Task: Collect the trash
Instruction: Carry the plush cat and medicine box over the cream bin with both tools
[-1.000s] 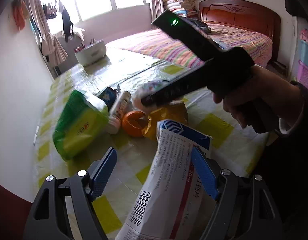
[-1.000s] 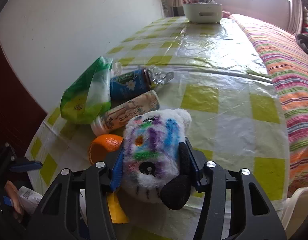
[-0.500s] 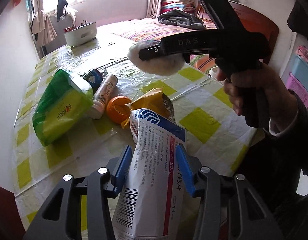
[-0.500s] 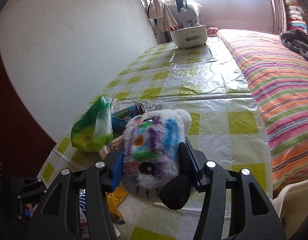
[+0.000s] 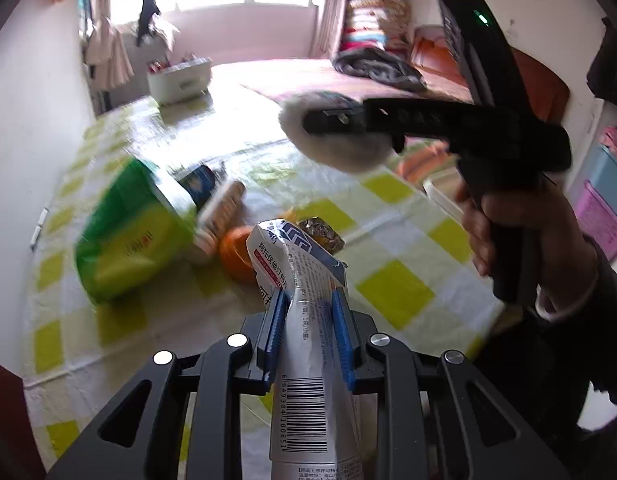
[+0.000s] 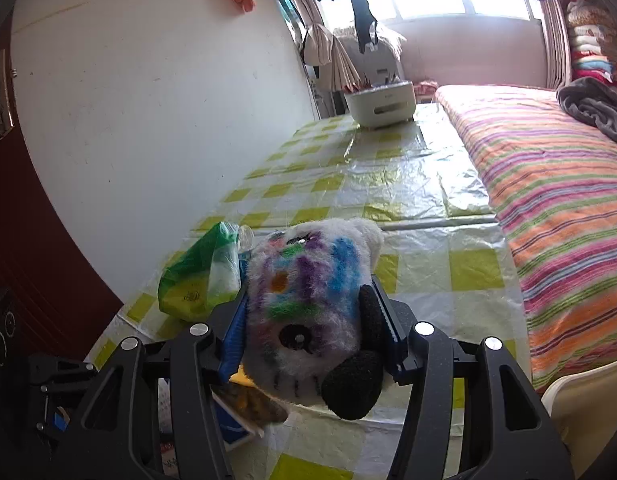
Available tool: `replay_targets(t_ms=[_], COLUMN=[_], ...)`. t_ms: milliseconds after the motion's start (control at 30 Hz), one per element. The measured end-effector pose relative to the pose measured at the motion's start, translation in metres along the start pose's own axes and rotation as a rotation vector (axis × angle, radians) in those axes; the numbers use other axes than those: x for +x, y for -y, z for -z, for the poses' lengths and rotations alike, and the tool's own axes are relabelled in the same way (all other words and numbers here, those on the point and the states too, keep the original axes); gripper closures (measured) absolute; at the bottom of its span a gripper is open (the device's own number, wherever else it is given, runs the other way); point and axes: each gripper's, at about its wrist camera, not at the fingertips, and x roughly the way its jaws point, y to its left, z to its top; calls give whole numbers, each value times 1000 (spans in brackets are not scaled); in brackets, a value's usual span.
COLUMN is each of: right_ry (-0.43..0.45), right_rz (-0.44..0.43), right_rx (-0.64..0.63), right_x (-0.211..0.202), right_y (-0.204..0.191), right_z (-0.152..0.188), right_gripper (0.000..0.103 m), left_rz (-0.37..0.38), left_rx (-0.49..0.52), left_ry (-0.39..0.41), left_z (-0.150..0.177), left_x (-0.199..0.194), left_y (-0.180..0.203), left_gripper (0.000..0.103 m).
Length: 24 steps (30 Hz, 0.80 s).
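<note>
The left tool (image 5: 306, 312) had just been closing, pinching a crumpled white medicine box (image 5: 304, 320); the right tool (image 6: 310, 320) clamped a colour-streaked white plush toy (image 6: 308, 300)

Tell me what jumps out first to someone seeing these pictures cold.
The plush toy, white fur daubed purple, blue and green, fills the right gripper above the yellow-checked table. The left gripper has just closed on a crumpled white medicine box, squeezed between its blue pads. Behind it lie a green packet and an orange.

A striped bed (image 6: 556, 184) sits beside the checked table (image 6: 388, 168), white basket (image 6: 382, 106) atop.
</note>
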Motion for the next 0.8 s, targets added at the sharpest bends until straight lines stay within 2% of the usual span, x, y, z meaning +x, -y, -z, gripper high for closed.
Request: replay_targets(t_ms=[200, 800], right_ry=[55, 95], right_rz=[18, 77], right_rx=[-26, -8], right_x=[-16, -49], right_y=[-2, 23], right_z=[-3, 2], right_gripper=[50, 50], left_rz=[-41, -49], left_rx=[11, 44], left_ry=[43, 22], left_z=[-9, -26], left_x=[-3, 20], left_y=[6, 31], left_gripper=[80, 79])
